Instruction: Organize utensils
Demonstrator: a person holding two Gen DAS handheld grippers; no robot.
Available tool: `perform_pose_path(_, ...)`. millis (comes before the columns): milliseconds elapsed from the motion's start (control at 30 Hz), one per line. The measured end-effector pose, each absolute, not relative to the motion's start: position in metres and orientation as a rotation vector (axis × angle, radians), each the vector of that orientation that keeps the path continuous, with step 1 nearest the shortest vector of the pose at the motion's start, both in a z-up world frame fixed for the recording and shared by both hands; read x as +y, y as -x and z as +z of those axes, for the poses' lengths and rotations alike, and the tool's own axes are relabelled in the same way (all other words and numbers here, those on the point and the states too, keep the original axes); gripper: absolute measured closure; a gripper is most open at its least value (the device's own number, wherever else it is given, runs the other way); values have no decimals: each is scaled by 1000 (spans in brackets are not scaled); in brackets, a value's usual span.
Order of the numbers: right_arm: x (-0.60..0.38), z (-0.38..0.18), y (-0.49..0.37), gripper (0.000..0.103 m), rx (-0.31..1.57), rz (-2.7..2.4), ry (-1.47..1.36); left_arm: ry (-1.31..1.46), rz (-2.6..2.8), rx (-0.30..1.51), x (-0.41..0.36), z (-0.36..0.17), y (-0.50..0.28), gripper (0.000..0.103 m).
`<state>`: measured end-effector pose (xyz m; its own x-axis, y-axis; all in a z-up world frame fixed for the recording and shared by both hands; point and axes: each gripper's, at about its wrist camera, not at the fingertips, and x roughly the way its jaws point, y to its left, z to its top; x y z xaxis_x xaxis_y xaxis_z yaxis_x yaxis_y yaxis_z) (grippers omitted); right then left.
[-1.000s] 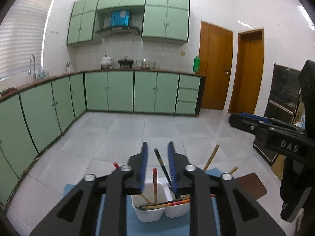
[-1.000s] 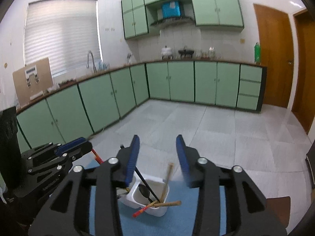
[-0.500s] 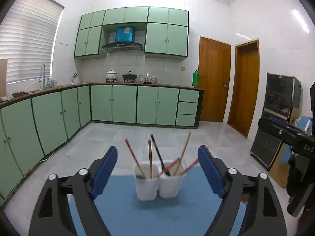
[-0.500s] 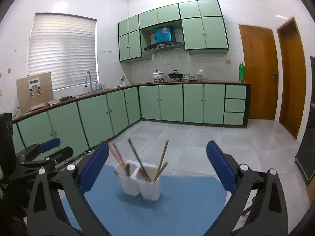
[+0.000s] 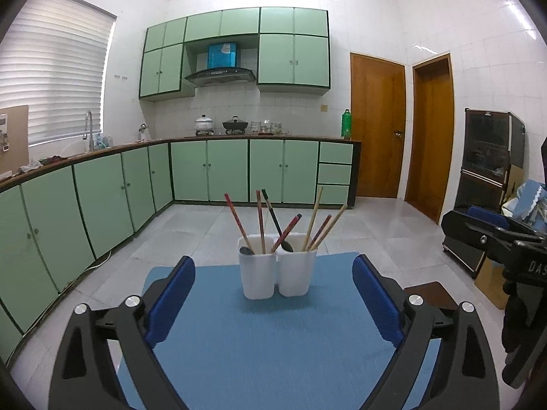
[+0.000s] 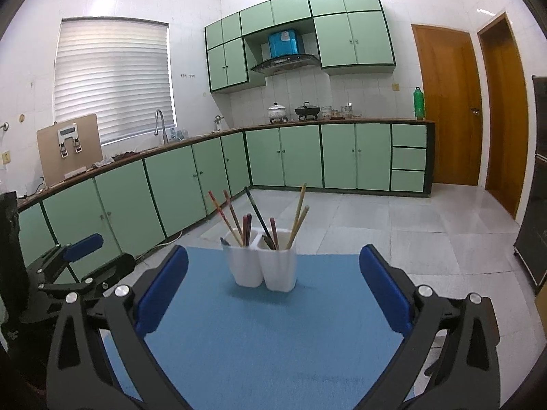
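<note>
Chopsticks (image 5: 261, 220) stand in white holder (image 5: 277, 275) on blue mat (image 5: 273, 341).

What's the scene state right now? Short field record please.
surface: blue mat
holder: white two-compartment holder, upright on the mat
contents: chopsticks and spoons standing in both compartments
left tool: jaws opening, nothing between them, short of the holder
right tool: open, empty, short of the holder
loose utensils on the mat: none visible

Green kitchen cabinets (image 5: 225, 167), range hood (image 5: 220, 75), two pots (image 6: 294, 111) on the stove, green bottle (image 5: 346, 123), two wooden doors (image 5: 403, 130), window blind (image 6: 112, 75), tap (image 6: 160, 124)
</note>
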<state>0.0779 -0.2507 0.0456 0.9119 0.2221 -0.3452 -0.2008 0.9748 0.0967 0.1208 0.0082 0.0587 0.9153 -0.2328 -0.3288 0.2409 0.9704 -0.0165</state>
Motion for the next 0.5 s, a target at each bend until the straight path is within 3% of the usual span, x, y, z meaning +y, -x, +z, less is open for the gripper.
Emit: perform_pose_path(500, -227, 19, -54, 6, 409, 251, -2, -38, -216, 341, 15, 45, -87, 9)
